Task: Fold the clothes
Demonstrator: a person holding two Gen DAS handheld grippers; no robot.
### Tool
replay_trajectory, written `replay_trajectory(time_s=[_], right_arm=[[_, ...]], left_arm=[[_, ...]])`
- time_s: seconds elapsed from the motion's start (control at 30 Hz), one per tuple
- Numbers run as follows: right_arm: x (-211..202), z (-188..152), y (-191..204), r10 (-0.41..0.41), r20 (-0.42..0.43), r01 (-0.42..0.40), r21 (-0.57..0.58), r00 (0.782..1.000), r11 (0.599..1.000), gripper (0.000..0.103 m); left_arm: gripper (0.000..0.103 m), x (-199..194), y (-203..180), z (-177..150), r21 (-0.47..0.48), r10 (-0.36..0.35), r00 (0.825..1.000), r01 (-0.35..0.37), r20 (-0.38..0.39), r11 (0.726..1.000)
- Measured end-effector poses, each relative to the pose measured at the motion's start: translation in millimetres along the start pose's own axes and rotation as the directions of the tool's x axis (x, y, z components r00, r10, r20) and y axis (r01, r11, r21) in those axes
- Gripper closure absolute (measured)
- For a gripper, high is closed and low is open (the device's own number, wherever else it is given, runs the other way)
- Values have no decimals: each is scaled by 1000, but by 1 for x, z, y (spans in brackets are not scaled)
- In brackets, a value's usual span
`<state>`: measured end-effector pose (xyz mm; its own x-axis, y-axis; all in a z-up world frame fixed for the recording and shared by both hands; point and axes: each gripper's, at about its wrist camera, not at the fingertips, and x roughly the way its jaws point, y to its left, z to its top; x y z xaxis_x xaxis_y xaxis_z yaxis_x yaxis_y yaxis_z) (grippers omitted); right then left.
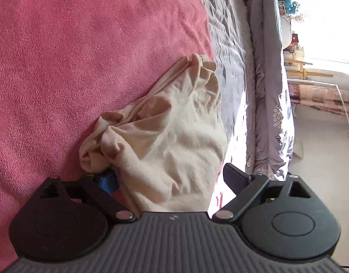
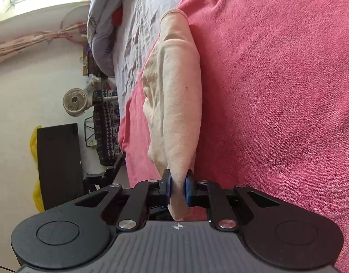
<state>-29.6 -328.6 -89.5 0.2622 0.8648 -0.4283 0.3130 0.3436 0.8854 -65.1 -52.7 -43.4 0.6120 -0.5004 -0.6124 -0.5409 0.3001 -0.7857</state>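
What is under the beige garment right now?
The beige garment lies bunched on the pink towel, which is spread over a grey bedsheet. Its hem runs into the right gripper, pinched there. Whatever sits directly beneath the bunched folds is covered.

Cream garment, bunched

The cream garment point(image 1: 165, 136) lies crumpled mid-frame on the pink blanket point(image 1: 83, 68), stretched long in the right view.
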Motion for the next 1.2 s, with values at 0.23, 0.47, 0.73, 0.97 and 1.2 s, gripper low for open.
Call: replay_trajectory(time_s=[0.23,0.47,0.73,0.97,1.2], right_arm=[[-3,2,-12,-58,28,58,8,998,998,71],[28,12,-2,-124,5,124,-55,992,991,48],[19,-2,13,-50,8,49,83,999,995,92],[13,-25,48,-67,-83,68,12,994,998,93],[49,-30,104,34,-33,-34,-21,999,999,93]], left_arm=[[90,6,-10,-11,69,152,988,-153,18,986],[93,12,-25,-12,78,117,993,-118,22,990],[94,0,-48,-1,78,83,994,-89,72,993],[95,-56,-39,-8,81,83,984,-97,155,992],[96,-72,-48,60,198,42,981,-80,188,977]])
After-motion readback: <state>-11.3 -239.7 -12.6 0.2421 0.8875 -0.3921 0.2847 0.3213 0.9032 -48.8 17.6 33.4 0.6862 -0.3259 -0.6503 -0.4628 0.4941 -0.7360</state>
